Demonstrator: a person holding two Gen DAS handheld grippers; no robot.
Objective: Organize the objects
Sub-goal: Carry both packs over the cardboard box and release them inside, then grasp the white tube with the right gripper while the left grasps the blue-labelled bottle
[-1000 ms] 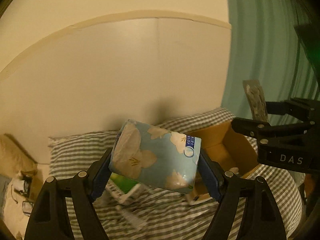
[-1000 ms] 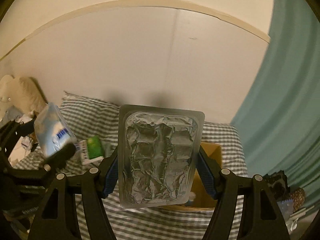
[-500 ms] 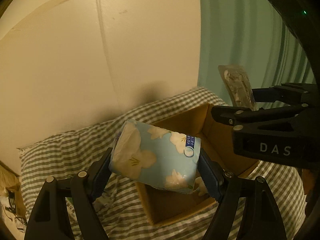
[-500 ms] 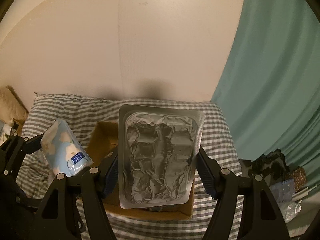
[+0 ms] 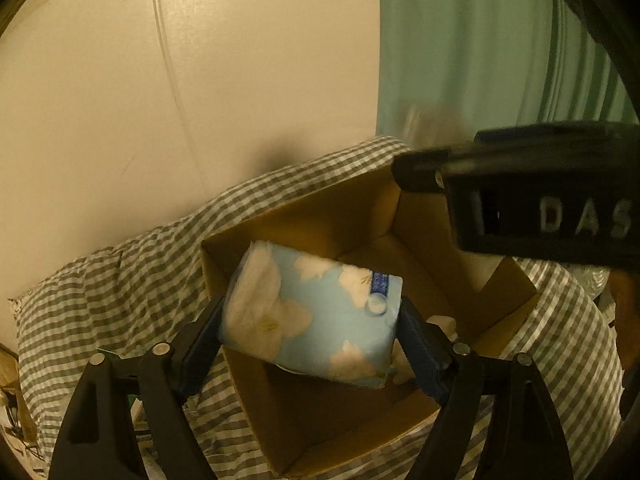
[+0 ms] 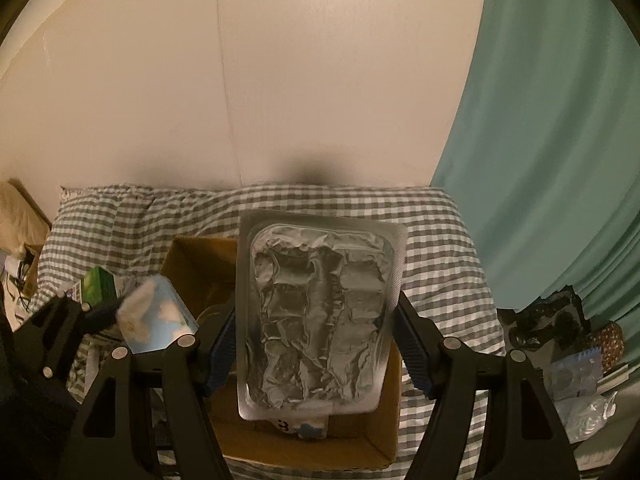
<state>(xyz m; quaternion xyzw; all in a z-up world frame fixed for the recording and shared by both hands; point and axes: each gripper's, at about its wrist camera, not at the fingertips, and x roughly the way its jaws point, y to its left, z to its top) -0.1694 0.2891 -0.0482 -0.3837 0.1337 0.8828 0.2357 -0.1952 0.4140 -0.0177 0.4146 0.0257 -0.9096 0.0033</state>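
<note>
My left gripper point(image 5: 310, 330) is shut on a light-blue tissue pack with white flowers point(image 5: 312, 316) and holds it over the open cardboard box point(image 5: 304, 216) on the checked bedspread. My right gripper point(image 6: 316, 320) is shut on a silver foil blister pack point(image 6: 316, 312), held upright above the same box point(image 6: 192, 264). The tissue pack point(image 6: 154, 316) and the left gripper show at the lower left of the right wrist view. The right gripper's black body point(image 5: 540, 204) crosses the upper right of the left wrist view. Small white items lie in the box point(image 6: 308, 426).
The grey-and-white checked bed point(image 6: 120, 220) runs to a cream wall. A teal curtain point(image 6: 560, 140) hangs on the right. A green-and-white carton point(image 6: 100, 282) lies on the bed left of the box. Bags and clutter point(image 6: 568, 344) sit off the bed at the right.
Both grippers have moved over the box and lower toward it. The tissue pack now sits above the box's left half, and the right gripper looms closer in the left wrist view.
</note>
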